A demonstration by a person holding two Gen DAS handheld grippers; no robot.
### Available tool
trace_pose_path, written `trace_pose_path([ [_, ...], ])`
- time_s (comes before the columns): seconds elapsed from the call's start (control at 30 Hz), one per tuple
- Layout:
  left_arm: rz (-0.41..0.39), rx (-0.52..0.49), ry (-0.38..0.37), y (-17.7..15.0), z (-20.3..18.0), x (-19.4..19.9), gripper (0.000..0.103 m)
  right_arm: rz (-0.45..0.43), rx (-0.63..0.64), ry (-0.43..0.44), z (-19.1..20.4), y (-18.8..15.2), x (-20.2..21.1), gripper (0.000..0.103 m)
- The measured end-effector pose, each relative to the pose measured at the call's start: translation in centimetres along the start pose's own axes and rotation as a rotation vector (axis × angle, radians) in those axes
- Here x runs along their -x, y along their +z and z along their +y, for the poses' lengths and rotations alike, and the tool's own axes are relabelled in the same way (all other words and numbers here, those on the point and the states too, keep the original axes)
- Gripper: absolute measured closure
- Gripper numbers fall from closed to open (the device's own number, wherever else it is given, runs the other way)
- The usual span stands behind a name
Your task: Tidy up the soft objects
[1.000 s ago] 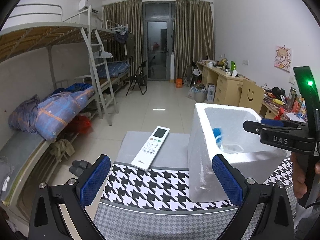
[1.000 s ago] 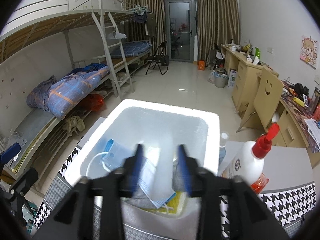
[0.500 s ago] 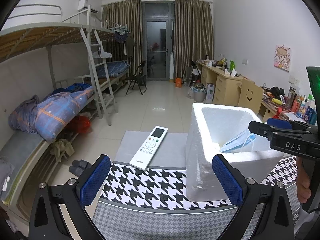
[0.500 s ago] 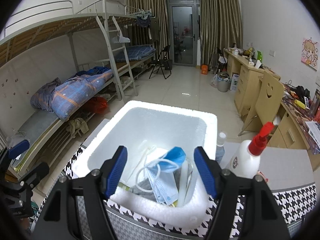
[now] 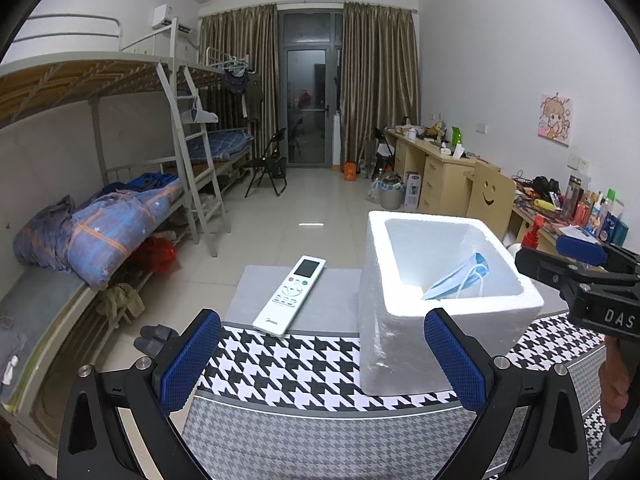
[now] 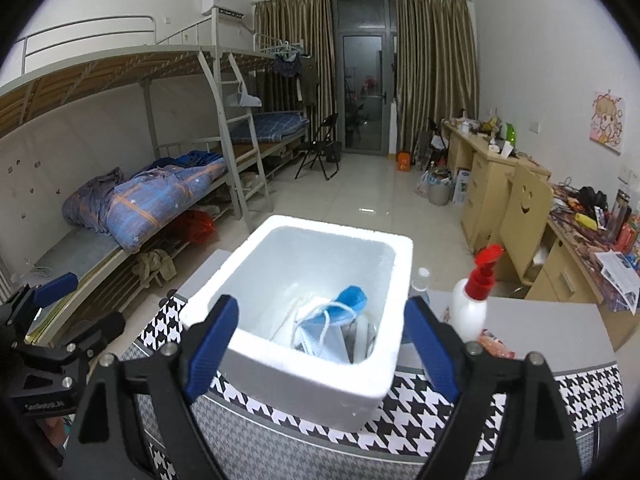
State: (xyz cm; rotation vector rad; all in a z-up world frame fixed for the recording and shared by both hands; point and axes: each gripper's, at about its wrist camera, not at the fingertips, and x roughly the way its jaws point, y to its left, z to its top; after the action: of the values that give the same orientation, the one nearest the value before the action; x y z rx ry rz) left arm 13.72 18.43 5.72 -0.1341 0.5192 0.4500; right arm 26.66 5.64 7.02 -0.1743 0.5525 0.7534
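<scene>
Both claws stand released: the right gripper (image 6: pixel 320 336), jaws just opened with nothing between them, hangs above the white foam box (image 6: pixel 308 384), where the blue pleated face mask (image 6: pixel 320 326) lies. Drop looks done; the left gripper (image 5: pixel 322 358), beside the box, seemingly needs another soft item.
</scene>
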Motion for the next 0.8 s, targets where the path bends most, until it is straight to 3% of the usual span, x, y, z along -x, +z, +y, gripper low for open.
trace_pose_path([
  [0.8,-0.131,-0.029,-0.062,-2.2,-2.9,7.2,0.001,-0.146,-0.017,-0.011,0.6,-4.7,8.1,0.011],
])
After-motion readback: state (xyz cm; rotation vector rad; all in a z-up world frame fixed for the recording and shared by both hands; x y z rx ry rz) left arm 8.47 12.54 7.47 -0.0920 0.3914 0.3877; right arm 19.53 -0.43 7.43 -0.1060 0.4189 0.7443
